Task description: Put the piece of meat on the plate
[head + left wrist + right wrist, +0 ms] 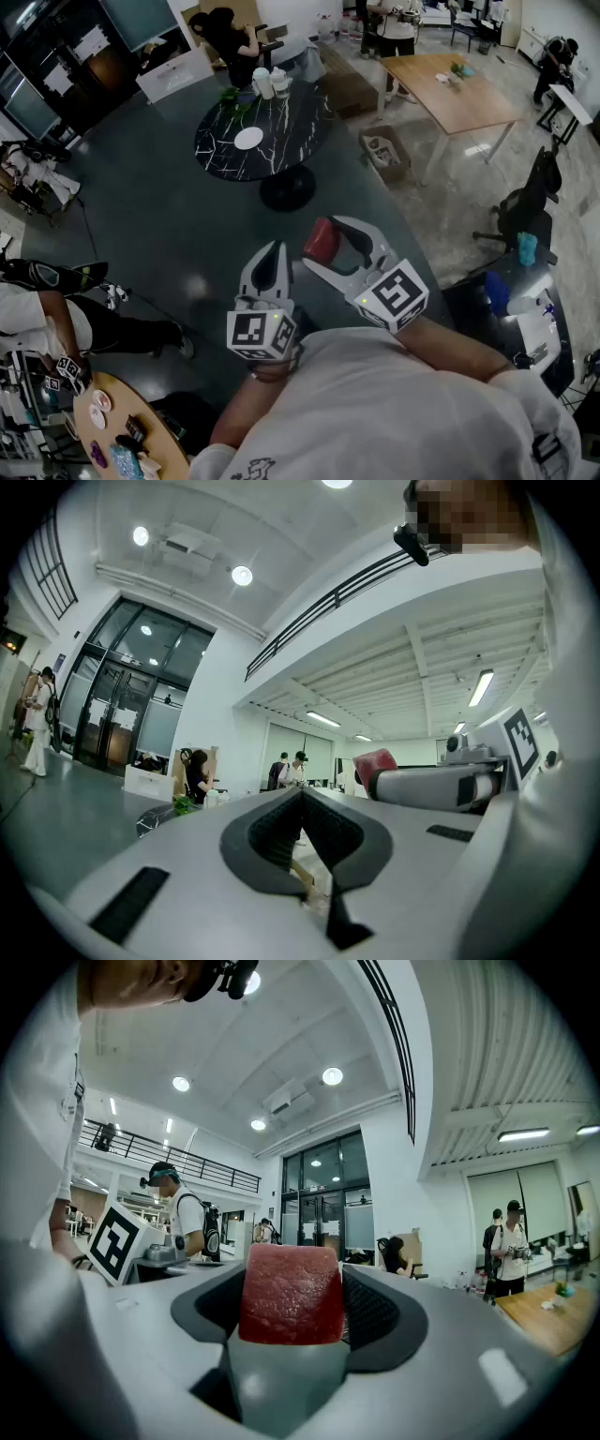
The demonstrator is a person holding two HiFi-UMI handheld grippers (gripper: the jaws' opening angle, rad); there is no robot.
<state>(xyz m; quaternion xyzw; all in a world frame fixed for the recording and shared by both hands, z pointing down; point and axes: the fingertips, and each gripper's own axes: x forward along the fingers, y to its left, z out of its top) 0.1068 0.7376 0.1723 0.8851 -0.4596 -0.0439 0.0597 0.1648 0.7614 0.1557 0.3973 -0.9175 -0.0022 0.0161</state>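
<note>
The piece of meat is a red block, and my right gripper is shut on it at chest height, well above the floor. In the right gripper view the meat fills the gap between the two dark pads. My left gripper hangs just left of it, shut and empty; its pads meet at the tip. From the left gripper view the meat shows at the end of the right gripper's jaw. The white plate lies on a round black marbled table, far ahead of both grippers.
White cups and a green plant stand at the black table's far edge, where a person sits. A wooden table, a cardboard box and an office chair are to the right. A small round table is near left.
</note>
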